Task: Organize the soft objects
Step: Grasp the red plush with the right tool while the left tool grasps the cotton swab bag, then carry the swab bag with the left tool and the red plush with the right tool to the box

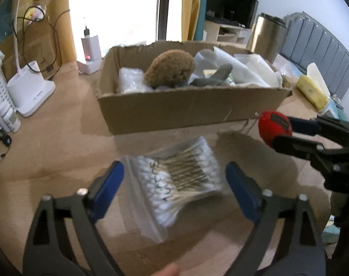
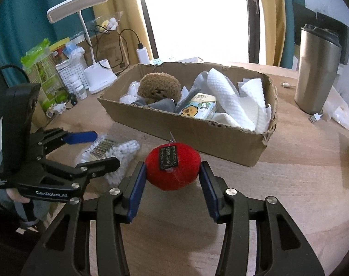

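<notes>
Red ball (image 2: pixel 172 167) gripped by the right claw (image 2: pixel 172 181); left claw (image 1: pixel 174 181) open around the swab bag (image 1: pixel 179 179).
Lift the ball over the box (image 2: pixel 197 135) rim before releasing; close squarely on the bag.

Wooden table (image 2: pixel 289 184): cardboard box (image 2: pixel 197 135) mid-table; bag of cotton swabs (image 1: pixel 179 179) before it; steel tumbler (image 2: pixel 317 69) at right edge; white desk lamp (image 2: pixel 98 76) at left edge.

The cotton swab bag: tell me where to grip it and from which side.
Grip the cotton swab bag across its thick middle, where the swabs are bundled, coming down from above with the open left gripper straddling it. It lies flat on the table; its empty plastic edges would likely slip.
</notes>
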Tool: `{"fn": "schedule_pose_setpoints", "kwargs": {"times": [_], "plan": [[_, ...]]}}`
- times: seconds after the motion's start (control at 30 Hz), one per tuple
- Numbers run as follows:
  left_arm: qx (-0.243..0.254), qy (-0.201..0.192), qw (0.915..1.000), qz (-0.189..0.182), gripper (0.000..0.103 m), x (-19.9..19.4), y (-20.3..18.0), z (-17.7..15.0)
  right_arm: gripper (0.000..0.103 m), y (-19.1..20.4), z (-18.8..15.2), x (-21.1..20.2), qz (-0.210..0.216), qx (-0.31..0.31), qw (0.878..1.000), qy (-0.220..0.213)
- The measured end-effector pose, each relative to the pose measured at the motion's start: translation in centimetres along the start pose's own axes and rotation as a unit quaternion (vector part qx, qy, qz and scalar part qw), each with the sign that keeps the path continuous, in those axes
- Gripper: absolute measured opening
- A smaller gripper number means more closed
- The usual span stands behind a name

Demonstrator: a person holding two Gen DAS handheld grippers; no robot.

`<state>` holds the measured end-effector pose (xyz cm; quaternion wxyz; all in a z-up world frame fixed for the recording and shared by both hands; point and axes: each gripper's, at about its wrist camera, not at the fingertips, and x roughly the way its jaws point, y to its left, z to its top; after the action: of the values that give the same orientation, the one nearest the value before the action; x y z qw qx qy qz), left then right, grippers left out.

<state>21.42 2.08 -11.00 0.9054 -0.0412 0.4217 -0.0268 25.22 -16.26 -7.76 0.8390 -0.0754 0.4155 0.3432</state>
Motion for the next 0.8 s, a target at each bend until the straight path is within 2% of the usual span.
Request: {"fn": "schedule_pose_setpoints", "kwargs": {"times": [0.1,0.23,0.57,0.6,0.7,0.8], "plan": [[-0.008,0.009,0.9998,-0.018,0.097,0.7,-0.2,0.0,0.050,-0.1,0.0,-0.1,0.000,0.002,1.000,0.000],[0.003,0.038,0.9992,0.011,0.097,2.1,-0.6,-0.4,0.050,-0.2,0.0,-0.3,-0.001,0.002,1.000,-0.002],[0.006,0.047,0.9989,0.007,0.096,2.2,-0.4,-0.5,0.050,-0.6,0.1,-0.5,-0.002,0.006,1.000,-0.007],[0.004,0.046,0.9989,0.003,0.096,2.1,-0.3,-0.5,0.050,-0.5,0.2,-0.5,-0.001,0.006,1.000,-0.008],[0.007,0.045,0.9989,-0.005,0.085,1.7,-0.3,-0.5,0.050,-0.6,0.1,-0.7,-0.001,0.007,1.000,-0.011],[0.006,0.046,0.9987,-0.020,0.083,1.2,-0.6,-0.7,0.050,-0.8,0.1,-1.0,-0.002,0.009,1.000,-0.014]]}}
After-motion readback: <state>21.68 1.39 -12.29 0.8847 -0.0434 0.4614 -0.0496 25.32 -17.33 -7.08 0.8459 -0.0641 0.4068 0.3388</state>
